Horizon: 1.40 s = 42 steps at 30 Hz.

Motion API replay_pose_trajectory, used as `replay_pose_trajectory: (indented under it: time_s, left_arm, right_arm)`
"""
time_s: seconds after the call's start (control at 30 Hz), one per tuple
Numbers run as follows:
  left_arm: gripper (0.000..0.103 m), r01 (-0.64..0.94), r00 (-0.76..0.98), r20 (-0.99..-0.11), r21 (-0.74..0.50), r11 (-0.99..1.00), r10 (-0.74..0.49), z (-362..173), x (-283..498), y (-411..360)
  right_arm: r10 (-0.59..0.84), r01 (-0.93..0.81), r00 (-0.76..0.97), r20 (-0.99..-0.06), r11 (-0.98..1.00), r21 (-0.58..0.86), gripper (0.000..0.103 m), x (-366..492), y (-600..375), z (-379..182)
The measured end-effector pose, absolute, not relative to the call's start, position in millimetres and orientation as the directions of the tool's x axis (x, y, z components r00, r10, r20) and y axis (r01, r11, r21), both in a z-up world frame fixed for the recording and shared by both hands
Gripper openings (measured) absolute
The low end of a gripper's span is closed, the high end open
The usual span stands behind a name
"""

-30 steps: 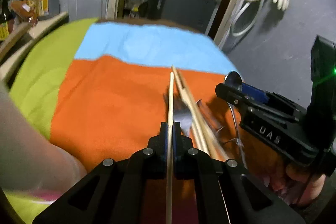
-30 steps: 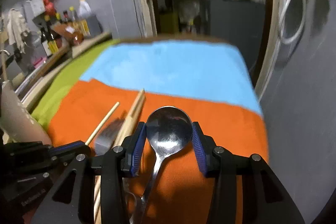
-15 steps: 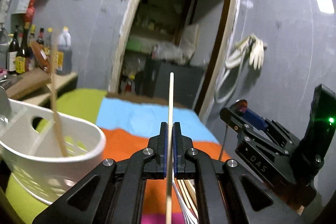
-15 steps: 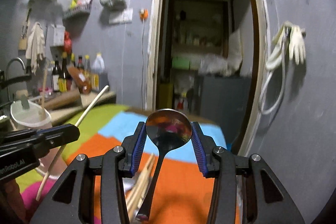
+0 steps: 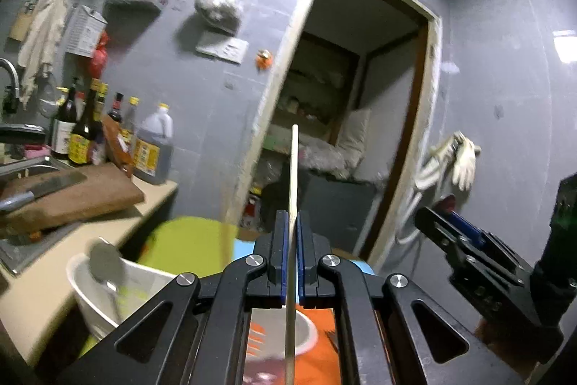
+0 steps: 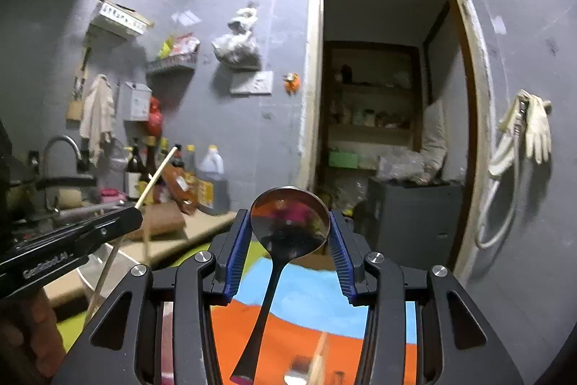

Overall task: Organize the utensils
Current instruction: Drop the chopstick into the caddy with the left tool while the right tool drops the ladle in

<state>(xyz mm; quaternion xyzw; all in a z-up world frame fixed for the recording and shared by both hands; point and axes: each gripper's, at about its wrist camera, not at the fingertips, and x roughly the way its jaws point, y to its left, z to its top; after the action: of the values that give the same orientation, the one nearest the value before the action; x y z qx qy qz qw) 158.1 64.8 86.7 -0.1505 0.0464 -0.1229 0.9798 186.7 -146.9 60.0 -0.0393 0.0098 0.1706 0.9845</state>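
Already stowed: one spoon [image 5: 104,264] in white holder [image 5: 84,294], lower left.
Left tool [image 5: 293,255]: clenched on chopstick [image 5: 294,175].
Right tool [image 6: 288,255]: gripped ladle [image 6: 288,222].
Left: both undelivered.

chopstick [image 5: 293,190]: pale wood, upright, clamped mid-length | spoon [image 6: 289,222]: steel, bowl up between pads, handle hanging down | white holder [image 5: 104,291]: near counter edge, holds a spoon

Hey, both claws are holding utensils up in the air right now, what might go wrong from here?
The right claw holds the spoon only by the rim of its bowl, with the handle hanging down; it may swing or slip out. The left claw pinches a long, thin chopstick along a short stretch, so it could pivot. The two claws are close together, so the chopstick could strike the right one on the way to the white holder.
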Motion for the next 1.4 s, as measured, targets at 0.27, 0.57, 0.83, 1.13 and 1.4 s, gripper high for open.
replay_pose_trajectory:
  time_s: [0.27, 0.57, 0.83, 1.13, 1.4]
  left_arm:
    - [0.002, 0.136, 0.988, -0.010, -0.391, 0.910, -0.152, 97.8, 170.2, 147.8]
    - [0.002, 0.057, 0.998, -0.008, -0.438, 0.897, -0.068, 81.4, 188.7, 190.4]
    - [0.002, 0.023, 1.000, 0.013, -0.423, 0.906, -0.019, 68.8, 195.0, 177.4]
    - [0.002, -0.010, 1.000, -0.022, -0.336, 0.942, 0.002, 51.6, 178.4, 148.9]
    - [0.003, -0.036, 0.994, -0.108, -0.257, 0.966, 0.009, 37.4, 166.7, 129.7]
  right_arm:
    - [0.405, -0.404, 0.913, 0.037, 0.914, -0.030, 0.041, 185.9, -105.5, 84.6]
    - [0.419, -0.418, 0.907, 0.040, 0.908, -0.031, 0.041, 193.8, -61.7, 74.3]
    - [0.396, -0.397, 0.918, -0.012, 0.917, -0.044, 0.041, 205.5, -52.8, 50.9]
    - [0.403, -0.407, 0.912, -0.077, 0.912, -0.045, 0.041, 209.0, -52.7, 30.0]
    - [0.427, -0.433, 0.893, -0.143, 0.901, -0.011, 0.041, 209.6, -52.9, 13.2]
